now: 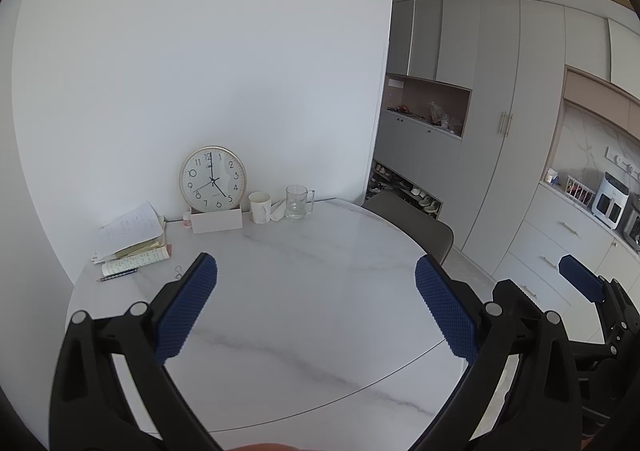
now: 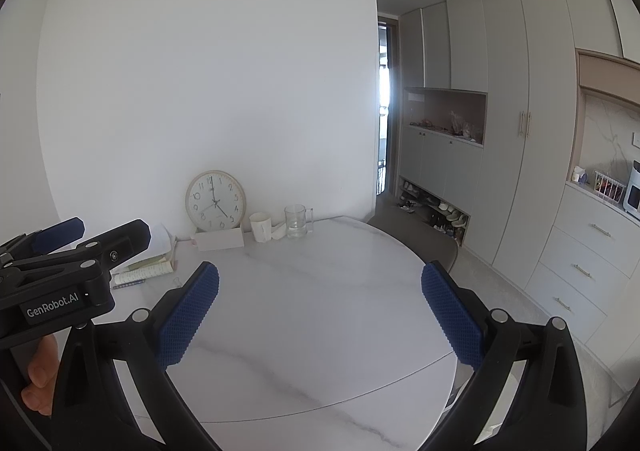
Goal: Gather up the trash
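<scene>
Both the left gripper (image 1: 316,307) and right gripper (image 2: 320,311) hover spread, empty. What looks like a crumpled tissue (image 1: 278,211) lies at the table's (image 1: 320,351) far edge, between paper cup (image 1: 260,207) and glass mug (image 1: 298,202); reaching in low between them avoids knocking either.

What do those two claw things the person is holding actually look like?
Both are alike: the left gripper and right gripper are black plastic frames with silver pivot pins and two long fingers faced with dimpled blue pads. A white "GenRobot.AI" label marks the left one's body.
</scene>
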Tool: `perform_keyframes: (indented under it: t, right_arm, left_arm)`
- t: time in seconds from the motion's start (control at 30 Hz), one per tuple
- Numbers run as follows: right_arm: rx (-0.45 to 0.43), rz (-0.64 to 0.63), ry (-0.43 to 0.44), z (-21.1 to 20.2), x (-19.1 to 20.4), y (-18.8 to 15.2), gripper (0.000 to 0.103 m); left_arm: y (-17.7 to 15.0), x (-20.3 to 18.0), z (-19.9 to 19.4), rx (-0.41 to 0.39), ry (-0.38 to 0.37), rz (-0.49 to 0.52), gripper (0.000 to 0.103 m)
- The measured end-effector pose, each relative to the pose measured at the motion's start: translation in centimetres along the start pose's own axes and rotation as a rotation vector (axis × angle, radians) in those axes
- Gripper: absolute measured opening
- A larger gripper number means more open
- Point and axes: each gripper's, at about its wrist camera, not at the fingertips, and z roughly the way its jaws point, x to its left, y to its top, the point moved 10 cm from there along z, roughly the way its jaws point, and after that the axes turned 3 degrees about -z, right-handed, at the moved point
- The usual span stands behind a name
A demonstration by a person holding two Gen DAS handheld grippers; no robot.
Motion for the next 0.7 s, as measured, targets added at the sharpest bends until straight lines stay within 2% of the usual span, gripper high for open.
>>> perform_keyframes:
  t: [0.7]
  right_arm:
    - [0.014, 0.003, -0.010, 0.25, 0.62, -0.43, 0.101]
  left_arm:
    - [-0.39, 0.73, -0.03, 0.010, 0.004, -0.006, 0.095]
